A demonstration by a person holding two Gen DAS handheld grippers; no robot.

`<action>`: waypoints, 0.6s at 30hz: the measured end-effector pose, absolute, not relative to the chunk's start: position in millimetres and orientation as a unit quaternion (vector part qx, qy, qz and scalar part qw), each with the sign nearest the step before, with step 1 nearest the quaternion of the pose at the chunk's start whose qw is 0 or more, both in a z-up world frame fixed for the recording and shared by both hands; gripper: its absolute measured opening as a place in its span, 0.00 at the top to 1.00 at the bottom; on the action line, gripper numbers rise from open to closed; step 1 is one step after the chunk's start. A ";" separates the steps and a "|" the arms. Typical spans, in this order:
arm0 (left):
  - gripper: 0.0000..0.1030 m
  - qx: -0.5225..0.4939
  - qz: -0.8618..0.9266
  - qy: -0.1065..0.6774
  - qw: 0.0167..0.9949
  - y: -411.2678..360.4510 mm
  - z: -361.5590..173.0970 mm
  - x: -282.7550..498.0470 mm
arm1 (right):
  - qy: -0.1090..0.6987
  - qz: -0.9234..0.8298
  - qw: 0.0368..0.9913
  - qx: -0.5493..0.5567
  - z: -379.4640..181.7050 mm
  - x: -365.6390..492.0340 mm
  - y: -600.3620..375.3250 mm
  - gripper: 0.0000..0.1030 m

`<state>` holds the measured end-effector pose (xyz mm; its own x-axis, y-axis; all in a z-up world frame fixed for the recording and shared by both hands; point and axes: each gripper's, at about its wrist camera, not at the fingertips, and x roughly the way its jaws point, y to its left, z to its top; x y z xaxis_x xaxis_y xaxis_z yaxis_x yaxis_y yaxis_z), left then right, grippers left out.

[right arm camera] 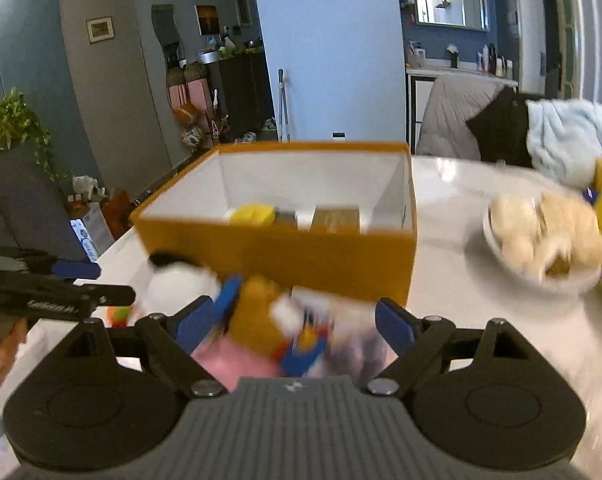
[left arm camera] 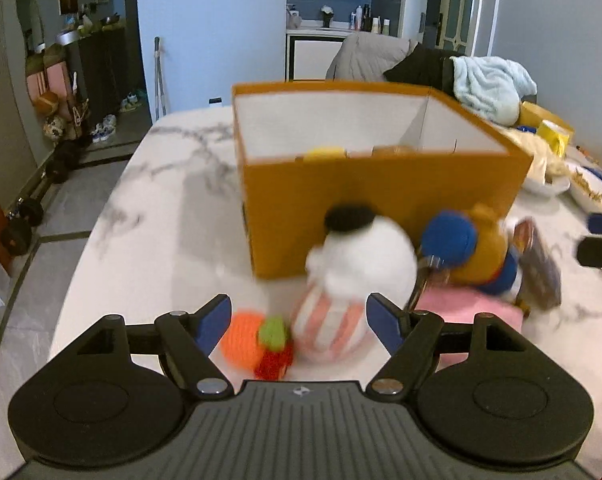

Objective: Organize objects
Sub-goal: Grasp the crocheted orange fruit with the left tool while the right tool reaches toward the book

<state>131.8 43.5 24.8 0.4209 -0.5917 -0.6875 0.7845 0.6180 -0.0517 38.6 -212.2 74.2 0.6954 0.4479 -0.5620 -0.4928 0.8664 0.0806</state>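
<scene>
orange cardboard box (left arm camera: 381, 196) with a white interior stands on the white marble-pattern table (left arm camera: 149, 184), open at the top. a yellow object (right arm camera: 253, 215) and a brown flat item (right arm camera: 336, 220) lie on its floor; motion blur prevents closer identification.

left gripper (left arm camera: 297, 316): jaws spread wide, nothing clamped. between the blue fingertips (left arm camera: 211, 320) sits a white plush figure with a black cap and pink-striped body (left arm camera: 353, 280), against the box's near wall. at the 7 o'clock side of this figure lies an orange knitted ball with green and red parts (left arm camera: 257, 340), just beside the left fingertip.

right gripper (right arm camera: 297, 320): jaws spread wide, nothing clamped. between its fingers lies a mustard-brown plush toy with blue parts (right arm camera: 261, 316), resting on a pink flat block (right arm camera: 237, 360). in the left wrist view the same toy (left arm camera: 477, 248) lies at 3 o'clock of the white figure, possibly touching it.

white bowl of pale round food pieces (right arm camera: 541, 236) stands at 3 o'clock of the box, apart from it. light blue towel (right arm camera: 561, 140) lies at the table's far edge.
</scene>
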 end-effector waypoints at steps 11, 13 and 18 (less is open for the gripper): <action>0.09 0.184 -0.465 0.258 0.827 54.3 -6.6 130.1 | 0.339 0.246 0.908 -0.007 32.7 2.8 -238.8 0.13; 0.08 0.174 -0.488 0.266 0.813 57.1 -8.7 137.6 | 0.340 0.243 0.908 -0.009 31.0 0.4 -239.9 0.13; 0.04 0.170 -0.529 0.270 0.787 60.8 -13.7 150.9 | 0.342 0.249 0.906 -0.012 31.9 -1.4 -240.0 0.13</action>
<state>150.9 60.8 -13.7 0.2947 -0.7402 -0.6044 0.9234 0.3833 -0.0191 -1.4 -240.0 31.9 0.6423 0.4436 -0.6250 -0.4601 0.8754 0.1485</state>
